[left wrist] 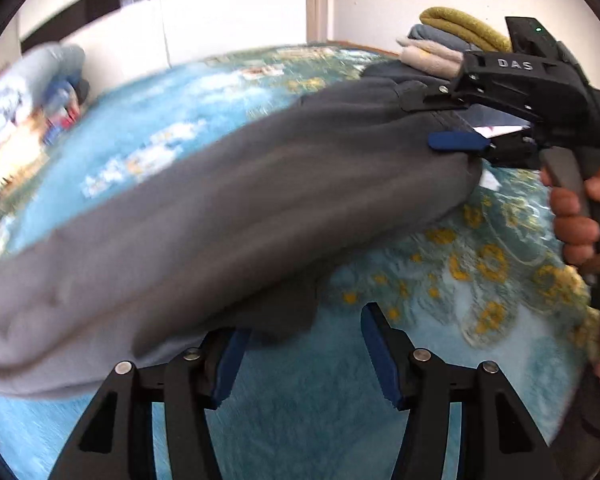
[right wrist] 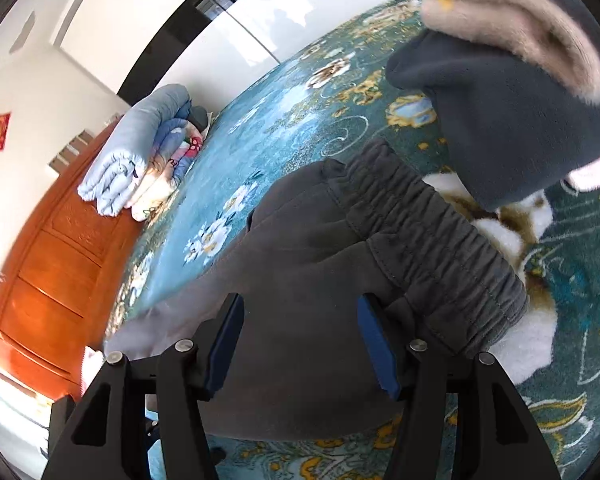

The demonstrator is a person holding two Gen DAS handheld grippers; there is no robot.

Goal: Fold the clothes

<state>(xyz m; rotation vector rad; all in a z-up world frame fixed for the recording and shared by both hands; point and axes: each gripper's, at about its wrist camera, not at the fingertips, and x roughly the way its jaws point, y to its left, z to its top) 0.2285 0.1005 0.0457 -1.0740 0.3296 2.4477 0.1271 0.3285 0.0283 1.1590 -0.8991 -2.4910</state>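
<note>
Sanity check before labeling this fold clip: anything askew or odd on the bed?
Nothing damaged or spilled. The grey sweatpants lie bunched and slanted across the floral bedspread, not yet squared. Both hand-held grippers are open: left, right. The pile of folded clothes looks tidy.

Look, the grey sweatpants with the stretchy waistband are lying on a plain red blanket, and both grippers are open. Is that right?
Not quite. The grey sweatpants with the stretchy waistband lie on a teal flowered blanket, not a plain red one; the right wrist view shows it. Left gripper and right gripper are open.
</note>
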